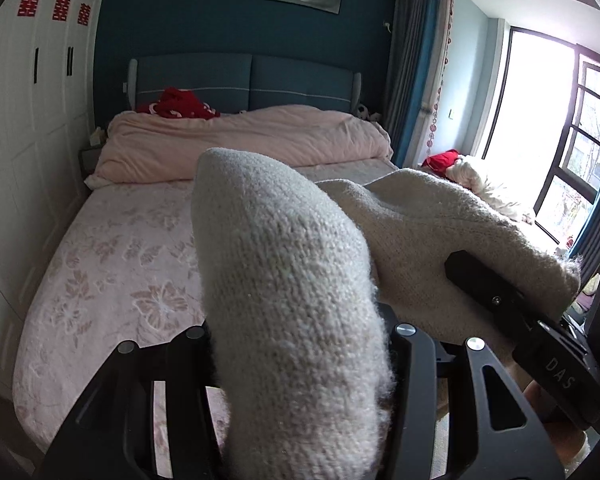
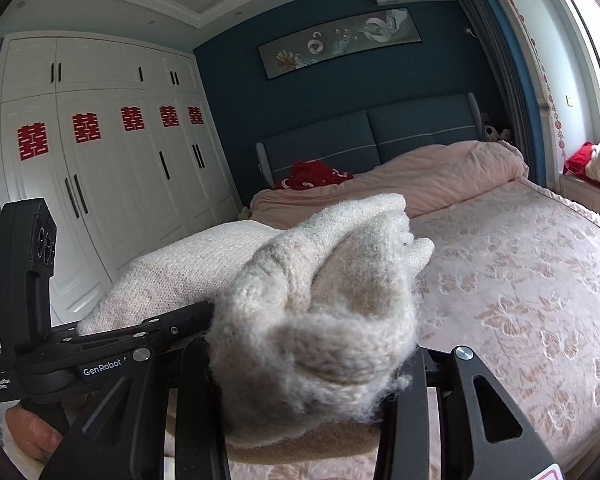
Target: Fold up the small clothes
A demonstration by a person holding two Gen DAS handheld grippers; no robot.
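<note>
A home bedroom: a bed (image 1: pixel 100 264) with a pink flowered cover fills the middle, padded headboard (image 1: pixel 244 80) at twelve o'clock, white wardrobe (image 2: pixel 112 168) at nine, curtained window (image 1: pixel 548 120) at three.

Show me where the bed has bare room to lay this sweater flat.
The floral sheet is bare from the foot up to the folded pink duvet. The head end is crowded: the duvet, with red clothes behind it. Both grippers, left and right, hold the sweater above it.

Blue wall (image 2: pixel 236 92), white wardrobe (image 2: pixel 112 152), pink bed (image 1: pixel 112 256), bright window (image 1: pixel 540 120).
</note>
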